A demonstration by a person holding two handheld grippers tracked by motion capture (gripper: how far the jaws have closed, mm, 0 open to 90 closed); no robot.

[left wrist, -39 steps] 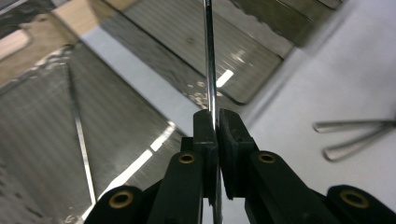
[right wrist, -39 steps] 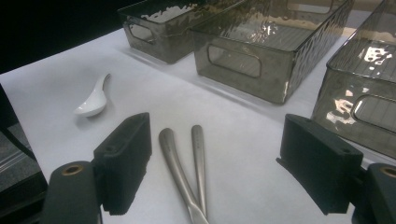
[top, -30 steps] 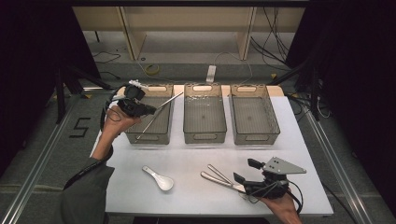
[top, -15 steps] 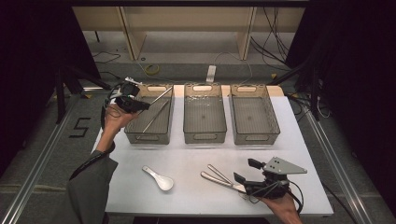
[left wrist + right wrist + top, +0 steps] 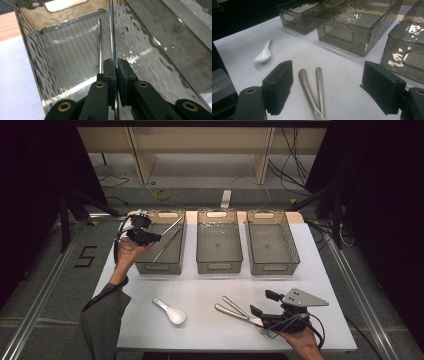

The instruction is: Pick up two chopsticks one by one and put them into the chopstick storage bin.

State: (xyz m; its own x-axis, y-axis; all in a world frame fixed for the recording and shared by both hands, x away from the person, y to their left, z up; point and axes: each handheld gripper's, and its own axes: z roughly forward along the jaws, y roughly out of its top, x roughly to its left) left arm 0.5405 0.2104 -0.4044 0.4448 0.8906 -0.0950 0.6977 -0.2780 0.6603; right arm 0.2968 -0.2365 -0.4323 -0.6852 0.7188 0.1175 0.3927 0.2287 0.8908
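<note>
At the worktop's [image 5: 210, 285] near edge, the right hand-held gripper [image 5: 260, 310] rests wide open, holding nothing, two metal handles [image 5: 312, 87] lying between its jaws. One white spoon [image 5: 170, 311] lies to the left. Farther off stand three smoked-plastic bins; over the left bin [image 5: 162, 265], the left hand-held gripper [image 5: 116, 72] is clamped on one of two metal chopsticks [image 5: 112, 37].

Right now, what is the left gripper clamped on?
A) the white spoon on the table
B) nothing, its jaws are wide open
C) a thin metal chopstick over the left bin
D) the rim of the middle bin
C: in the left gripper view the left gripper is shut on a thin metal chopstick inside the left bin, beside a second chopstick already lying there.
</note>
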